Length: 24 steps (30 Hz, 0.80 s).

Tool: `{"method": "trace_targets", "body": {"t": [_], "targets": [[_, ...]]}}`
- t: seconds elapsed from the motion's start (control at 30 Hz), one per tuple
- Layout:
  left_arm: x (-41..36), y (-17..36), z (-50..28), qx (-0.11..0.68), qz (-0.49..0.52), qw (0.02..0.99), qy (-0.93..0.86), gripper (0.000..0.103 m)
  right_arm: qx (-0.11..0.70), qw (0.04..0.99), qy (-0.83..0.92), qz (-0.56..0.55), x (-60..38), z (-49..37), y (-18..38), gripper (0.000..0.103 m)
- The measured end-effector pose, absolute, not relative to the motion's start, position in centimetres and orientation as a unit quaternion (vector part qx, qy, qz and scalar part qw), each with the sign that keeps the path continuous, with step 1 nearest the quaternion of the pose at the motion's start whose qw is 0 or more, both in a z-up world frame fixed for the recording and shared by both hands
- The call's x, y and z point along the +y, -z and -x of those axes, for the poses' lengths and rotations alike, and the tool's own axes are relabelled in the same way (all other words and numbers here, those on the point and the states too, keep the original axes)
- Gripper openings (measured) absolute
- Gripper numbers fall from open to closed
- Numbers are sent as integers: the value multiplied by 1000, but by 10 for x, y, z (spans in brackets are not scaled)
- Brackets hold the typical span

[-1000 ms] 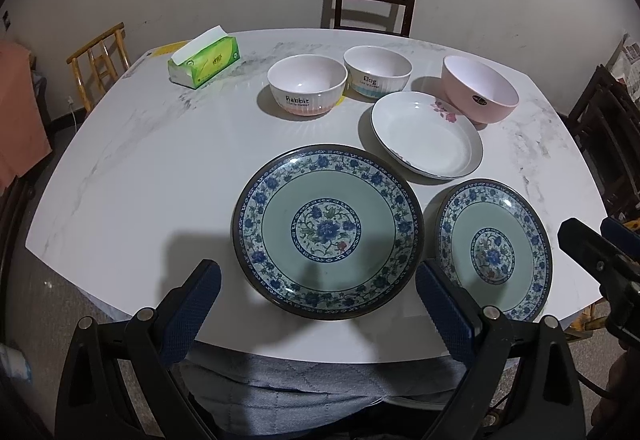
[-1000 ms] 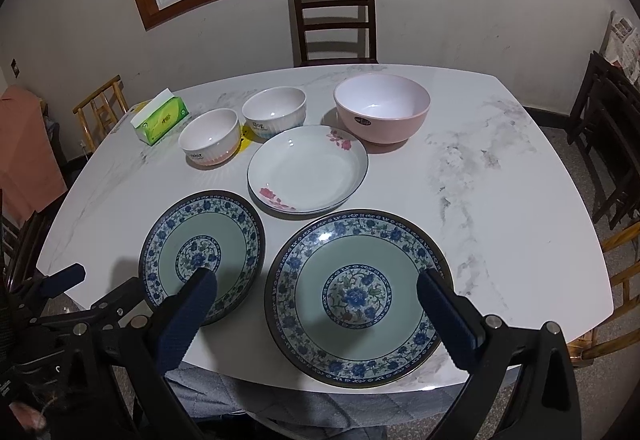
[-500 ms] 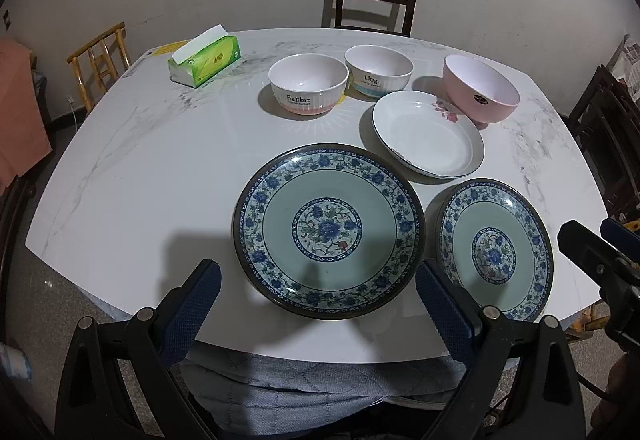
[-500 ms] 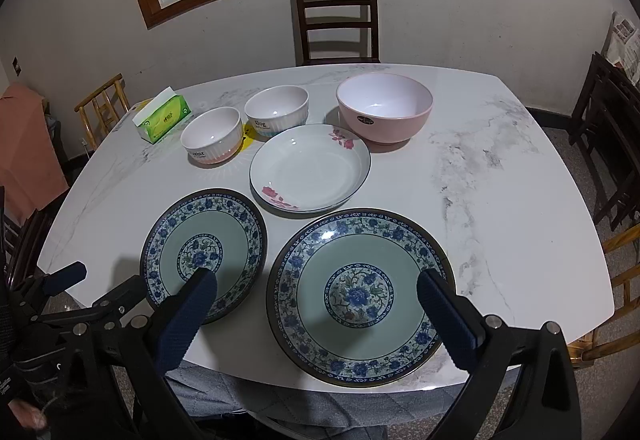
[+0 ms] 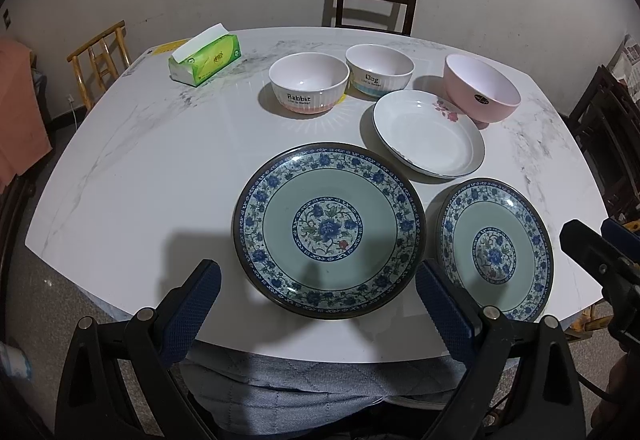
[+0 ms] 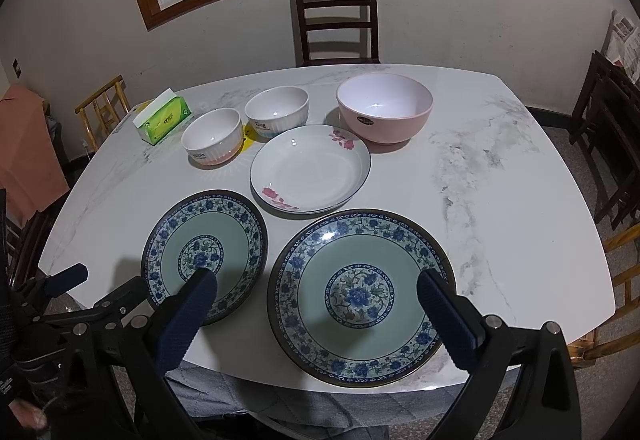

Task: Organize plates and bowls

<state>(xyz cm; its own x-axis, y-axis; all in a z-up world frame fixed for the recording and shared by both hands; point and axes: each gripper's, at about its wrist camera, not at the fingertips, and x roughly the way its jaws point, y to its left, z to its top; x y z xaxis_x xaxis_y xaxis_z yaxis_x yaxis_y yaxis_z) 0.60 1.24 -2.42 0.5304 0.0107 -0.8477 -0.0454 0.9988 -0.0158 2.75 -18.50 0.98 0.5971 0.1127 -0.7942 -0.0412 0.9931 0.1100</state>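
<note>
Both tongs hover over the near edge of the marble desk [image 5: 132,175], each spread wide with nothing between its blue pads.

The left tongs [image 5: 318,298] frame the large blue-and-green floral plate [image 5: 328,230], which lies flat on the desk directly ahead of them. Just to their right, beside that plate but apart from it, sits the smaller plate of the same pattern [image 5: 496,250], close to the desk's near edge. Further ahead and to the right lies the white plate with pink flowers [image 5: 428,133], and beyond it stands the pink bowl [image 5: 480,87]. Ahead of the left tongs, past the large plate, two ribbed white bowls stand side by side: the one marked "Rabbit" [image 5: 308,83] on the left, the one marked "Dog" [image 5: 379,69] on the right (whether the two touch is hard to tell). A green tissue pack [image 5: 206,57] lies far ahead and to the left.

The right tongs [image 6: 316,294] are also spread, with the large floral plate straight ahead between their pads and the smaller one behind their left pad. The left tongs show at the lower left of this view. A dark wooden chair [image 6: 336,19] stands beyond the far edge of the desk.
</note>
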Motion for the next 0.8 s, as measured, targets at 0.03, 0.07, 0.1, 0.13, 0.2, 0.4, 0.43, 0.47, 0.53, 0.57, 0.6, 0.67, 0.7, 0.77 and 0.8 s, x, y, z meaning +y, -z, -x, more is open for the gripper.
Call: {"method": "trace_targets", "body": {"t": [0.03, 0.07, 0.1, 0.13, 0.2, 0.4, 0.43, 0.47, 0.53, 0.57, 0.6, 0.67, 0.7, 0.77, 0.8], "targets": [[12, 24, -6, 484, 18, 875, -16, 96, 447, 893, -44, -39, -184, -27, -10, 102], [12, 24, -6, 484, 18, 874, -16, 96, 447, 892, -43, -40, -185, -27, -10, 102], [12, 25, -6, 485, 18, 874, -16, 96, 447, 892, -43, -40, -185, -27, -10, 102], [12, 24, -6, 485, 17, 874, -15, 96, 447, 892, -44, -40, -185, -27, -10, 102], [12, 24, -6, 485, 17, 874, -16, 96, 448, 892, -44, -40, -186, -28, -10, 102], [13, 24, -6, 485, 18, 874, -16, 96, 448, 892, -46, -39, -186, -28, -10, 103], [13, 24, -6, 484, 18, 874, -16, 96, 448, 892, -46, -39, -186, -28, -10, 102], [13, 24, -7, 485, 18, 874, -16, 96, 449, 892, -44, -39, -186, -28, -10, 102], [14, 24, -7, 485, 18, 874, -17, 96, 448, 892, -45, -40, -186, -28, -10, 102], [14, 24, -7, 485, 18, 874, -16, 96, 448, 892, -46, -39, -186, -28, -10, 102], [14, 25, -6, 485, 18, 874, -16, 96, 448, 892, -46, -39, -186, -28, -9, 102], [14, 25, -7, 485, 18, 874, -16, 96, 448, 892, -47, -39, -186, -28, -10, 102], [14, 25, -6, 485, 18, 874, -16, 96, 448, 892, -46, -39, -186, -28, -10, 102], [14, 25, -7, 485, 18, 874, -16, 96, 449, 892, -46, -39, -186, -28, -9, 102], [14, 24, -7, 485, 18, 874, -16, 96, 449, 892, -47, -39, -186, -28, -9, 102]]}}
